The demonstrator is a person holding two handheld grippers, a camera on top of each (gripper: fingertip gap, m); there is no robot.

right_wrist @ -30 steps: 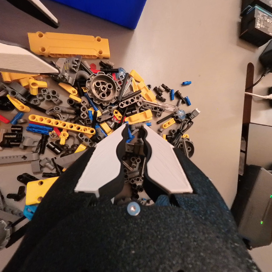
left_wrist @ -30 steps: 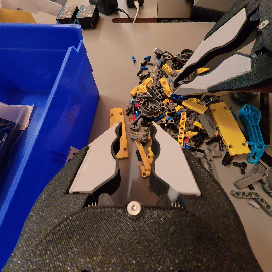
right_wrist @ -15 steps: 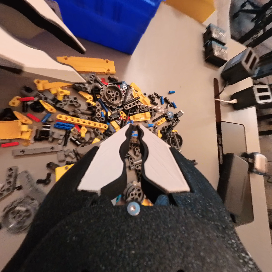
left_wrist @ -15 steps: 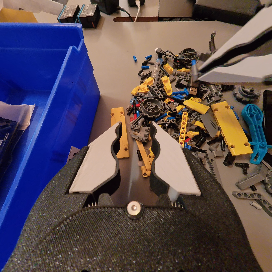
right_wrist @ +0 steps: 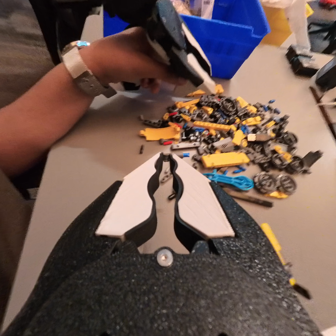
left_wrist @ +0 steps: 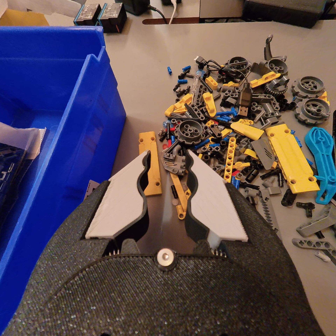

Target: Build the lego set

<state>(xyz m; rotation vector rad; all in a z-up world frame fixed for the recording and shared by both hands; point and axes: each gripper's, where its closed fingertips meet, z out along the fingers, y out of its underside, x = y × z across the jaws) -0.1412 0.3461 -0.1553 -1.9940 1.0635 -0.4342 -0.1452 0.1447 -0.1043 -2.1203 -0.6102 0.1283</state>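
One blue bin (left_wrist: 76, 101) at the table's (left_wrist: 149, 54) left edge holds one plastic-wrapped dark packet (left_wrist: 12, 160). Left gripper (left_wrist: 168, 154), released, hovers over a grey angular piece (left_wrist: 173, 163) beside one loose-parts pile (left_wrist: 236, 127). Right gripper (right_wrist: 165, 156) pinches a small grey piece (right_wrist: 165, 156) above the table's near edge.

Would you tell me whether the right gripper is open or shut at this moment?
Shut on a small grey piece: the right gripper has its tips nearly together, pinching the small grey piece above the table.

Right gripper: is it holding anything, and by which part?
Yes. The right gripper pinches a small grey piece at the very tips of its jaws; blur hides which part. The left gripper is open and holds nothing.
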